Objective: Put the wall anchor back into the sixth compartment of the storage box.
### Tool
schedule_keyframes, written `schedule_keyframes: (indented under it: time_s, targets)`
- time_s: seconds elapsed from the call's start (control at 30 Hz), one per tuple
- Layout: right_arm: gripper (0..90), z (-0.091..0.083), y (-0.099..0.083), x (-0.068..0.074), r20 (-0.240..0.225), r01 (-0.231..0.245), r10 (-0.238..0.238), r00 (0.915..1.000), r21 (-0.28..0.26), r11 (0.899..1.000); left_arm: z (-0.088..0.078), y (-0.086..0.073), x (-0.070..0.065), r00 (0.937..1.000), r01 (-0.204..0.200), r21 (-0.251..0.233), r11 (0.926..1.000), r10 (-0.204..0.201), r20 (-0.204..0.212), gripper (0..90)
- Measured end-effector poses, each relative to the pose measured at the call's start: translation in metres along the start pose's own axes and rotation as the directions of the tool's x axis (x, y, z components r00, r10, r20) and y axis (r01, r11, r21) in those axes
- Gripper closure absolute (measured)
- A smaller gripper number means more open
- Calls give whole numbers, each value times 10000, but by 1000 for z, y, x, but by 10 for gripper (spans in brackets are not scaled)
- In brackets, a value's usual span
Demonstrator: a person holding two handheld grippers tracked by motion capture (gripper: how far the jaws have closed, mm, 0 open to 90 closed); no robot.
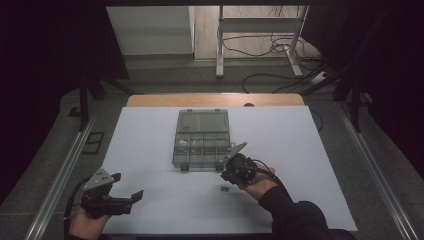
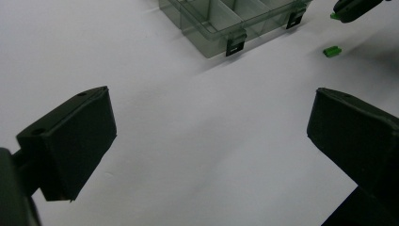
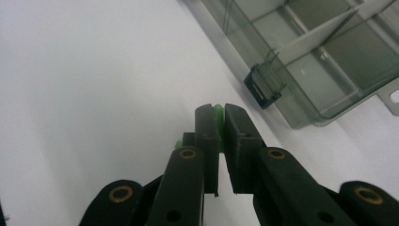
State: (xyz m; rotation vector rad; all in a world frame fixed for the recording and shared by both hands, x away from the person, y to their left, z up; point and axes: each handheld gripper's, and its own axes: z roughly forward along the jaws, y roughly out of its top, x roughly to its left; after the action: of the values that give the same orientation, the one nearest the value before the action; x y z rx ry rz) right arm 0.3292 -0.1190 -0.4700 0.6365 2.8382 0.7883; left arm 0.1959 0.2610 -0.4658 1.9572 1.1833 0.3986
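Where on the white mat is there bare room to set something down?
Free: the mat left of the clear organiser box, and right of it. Crowded: the strip in front of the box, with the right gripper and a loose green part.

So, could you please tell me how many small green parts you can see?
2. One green part is clamped between the right gripper jaws near the organizer box; another green part lies loose on the table in front. More may be hidden.

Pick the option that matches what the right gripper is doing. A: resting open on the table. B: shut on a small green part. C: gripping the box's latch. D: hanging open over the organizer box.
B: the right gripper has its jaws pressed together on a small green part, just short of the clear organizer box.
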Motion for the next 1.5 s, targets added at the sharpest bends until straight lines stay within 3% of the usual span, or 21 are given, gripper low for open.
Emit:
schedule_keyframes:
  time_s: [0.87,1.13,1.5]
  targets:
    - [824,-15,25,-11,-498,-528,460,9977,-1451,9880,2,0,0,9998,-170,-43,9998,170,86,18]
    - [825,-12,37,-18,-608,-836,743,9954,-1670,9824,2,0,-1,9996,-254,-58,9997,255,102,18]
    - [827,-6,52,-22,-589,-834,735,9956,-1897,9783,2,0,-1,9995,-293,-30,9996,293,66,18]
